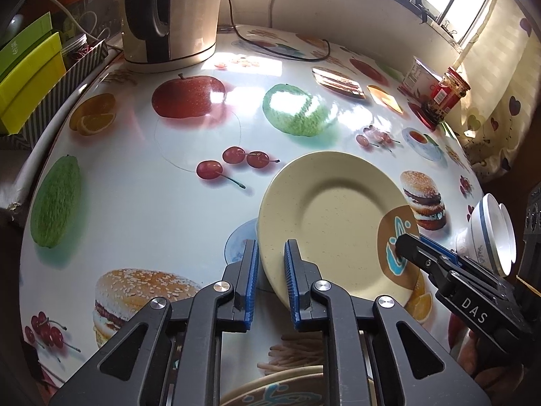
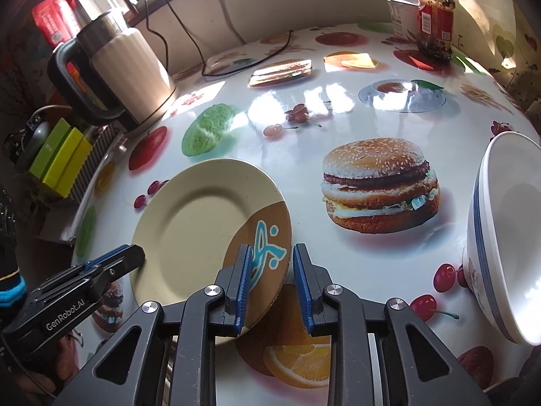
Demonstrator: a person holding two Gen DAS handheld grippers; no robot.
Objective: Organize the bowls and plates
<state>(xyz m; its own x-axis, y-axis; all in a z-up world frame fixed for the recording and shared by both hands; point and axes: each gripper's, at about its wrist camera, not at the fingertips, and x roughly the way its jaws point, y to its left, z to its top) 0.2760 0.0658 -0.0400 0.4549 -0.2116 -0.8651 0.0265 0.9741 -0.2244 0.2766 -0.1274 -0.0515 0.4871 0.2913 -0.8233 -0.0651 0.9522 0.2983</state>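
Cream plate (image 1: 333, 223) with a brown-and-blue patterned patch sits at about 5 o'clock on the fruit-print bench (image 1: 162, 203), tilted, one rim raised. Left tongs (image 1: 272, 284) straddle its near-left rim: inner pad against the plate's top face, outer pad under or outside the rim, so it reads as pinching the rim, though contact on the hidden side can't be confirmed. Right tongs (image 2: 272, 280) bracket the patterned edge the same way; left pad lies on the decorated face, right pad looks slightly off the rim, so a full pinch is uncertain.

Stacked white bowls with blue bands (image 2: 503, 247) lie tipped on their side at 3 o'clock, well apart from the plate. Second patterned plate (image 1: 280, 389) peeks in at 6 o'clock under the left tongs. Kettle (image 1: 169, 17) at 11 o'clock, sauce jar (image 1: 446, 91) at 2 o'clock.

Handling guess: plate looks rigid, light, melamine or bamboo-fibre type, smooth glazed surface, so slippery on serrated pads. Grip the flat rim band, opposite sides, keep level. The bowls look ceramic, heavier and chippable; take them by the rim wall.
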